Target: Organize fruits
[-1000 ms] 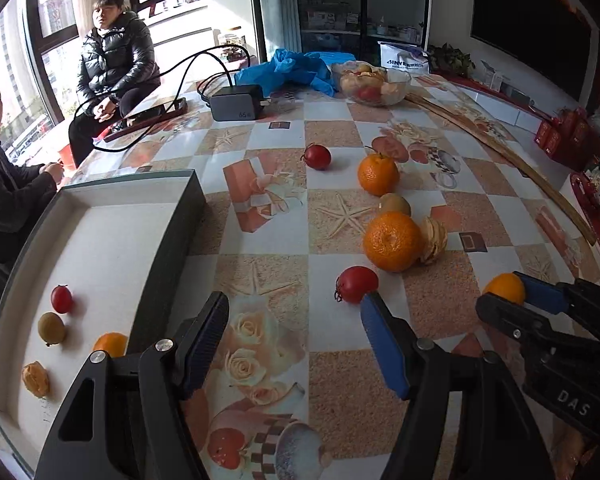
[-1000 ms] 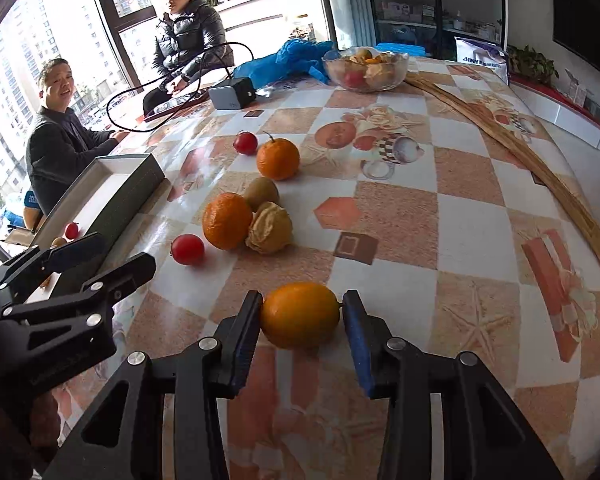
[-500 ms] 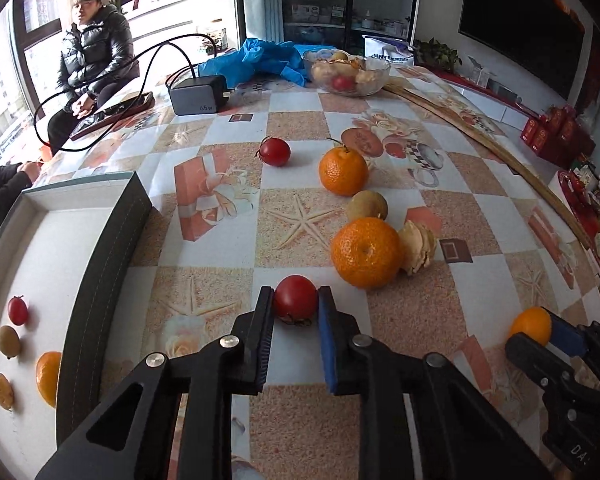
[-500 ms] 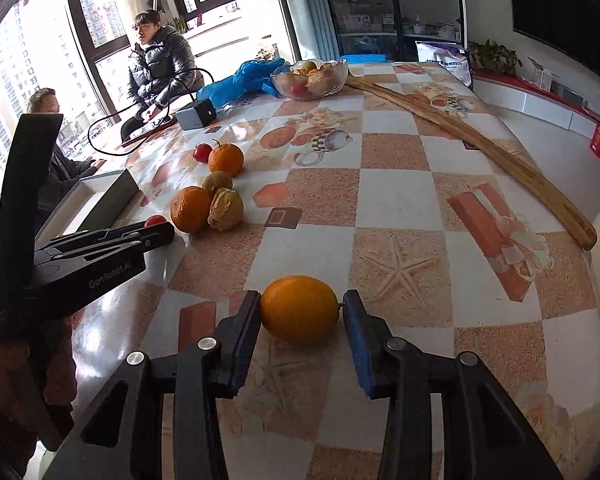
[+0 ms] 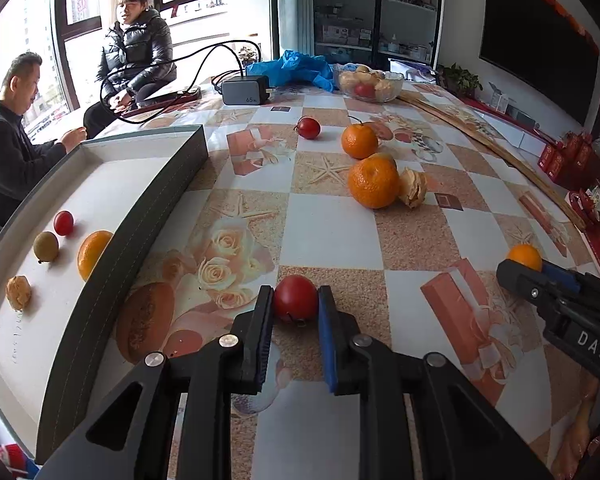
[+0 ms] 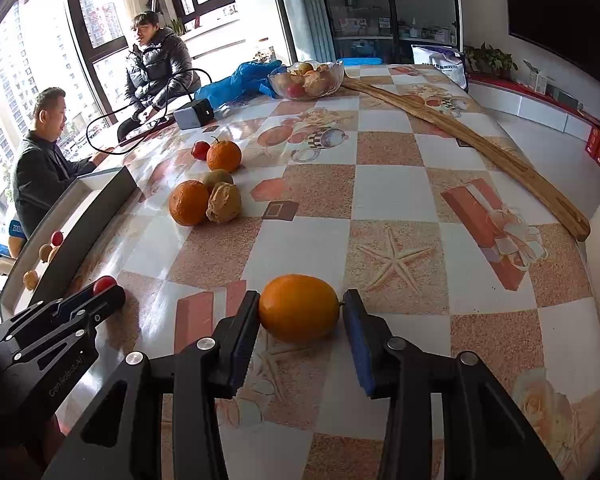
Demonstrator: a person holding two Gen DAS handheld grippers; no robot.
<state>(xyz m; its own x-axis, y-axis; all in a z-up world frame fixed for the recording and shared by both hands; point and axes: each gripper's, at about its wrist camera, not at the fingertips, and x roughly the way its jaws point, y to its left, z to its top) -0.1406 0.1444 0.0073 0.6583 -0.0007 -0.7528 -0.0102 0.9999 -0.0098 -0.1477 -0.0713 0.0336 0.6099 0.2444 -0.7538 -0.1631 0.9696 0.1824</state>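
The left gripper (image 5: 295, 305) pinches a red tomato (image 5: 295, 298) between its 2 pads, above the patterned table (image 5: 332, 224). The right gripper (image 6: 300, 309) clamps a smooth orange fruit (image 6: 299, 307) the same way. At 9 o'clock in the left view, the grey tray (image 5: 100, 184) holds 4 fruits. At 12 o'clock, 2 tangerines (image 5: 373, 182) sit near a second tomato (image 5: 309, 128).
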